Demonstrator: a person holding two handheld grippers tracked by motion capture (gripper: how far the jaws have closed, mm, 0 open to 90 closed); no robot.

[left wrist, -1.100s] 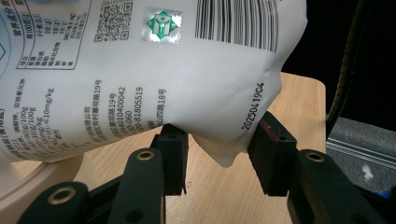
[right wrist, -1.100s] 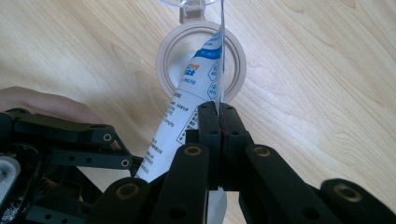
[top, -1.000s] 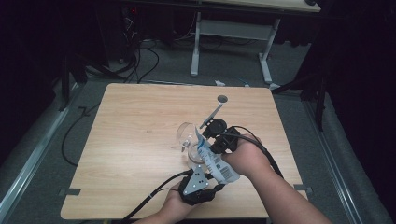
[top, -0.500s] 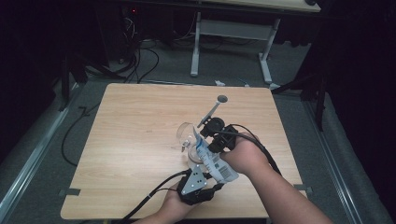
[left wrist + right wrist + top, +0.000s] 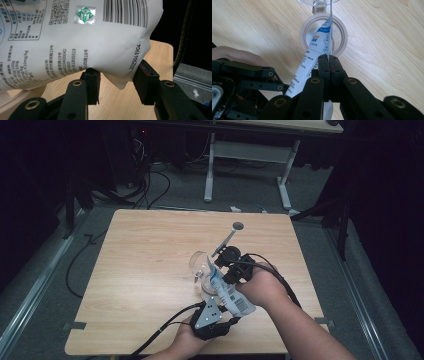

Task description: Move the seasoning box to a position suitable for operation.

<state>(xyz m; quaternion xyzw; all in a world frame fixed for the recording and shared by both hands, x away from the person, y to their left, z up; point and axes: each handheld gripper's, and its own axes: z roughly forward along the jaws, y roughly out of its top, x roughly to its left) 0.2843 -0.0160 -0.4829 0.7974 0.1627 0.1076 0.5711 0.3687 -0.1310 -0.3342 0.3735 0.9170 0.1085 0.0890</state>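
**Bag tilted over jar mouth, held at both ends**

L gripper [image 5: 216,324] sits at table's near edge, approx 6 o'clock, jaws part-way apart and clamped on the fat bottom corner of the white bag [image 5: 227,290]; in the left gripper view the pads [image 5: 92,85] press into that corner of the bag [image 5: 82,42].

Bag's long axis runs from there up toward 11 o'clock, top end lower than the base, over the jar [image 5: 204,279] near table centre. Jar has a clear flip lid [image 5: 196,263] swung open at its 10 o'clock side.

R gripper [image 5: 226,266], just at 2 o'clock from the jar, has jaws fully closed, pinching the bag's thin top edge; the right gripper view puts that edge of the bag [image 5: 315,47] straight above the jar's ring mouth [image 5: 342,35]. R hand is nearer the jar.

Farther back, 12 o'clock, a long spoon [image 5: 227,239] lies on the table [image 5: 140,250], well apart from the pour line. Nothing stands between bag and jar mouth; only the open lid is close.
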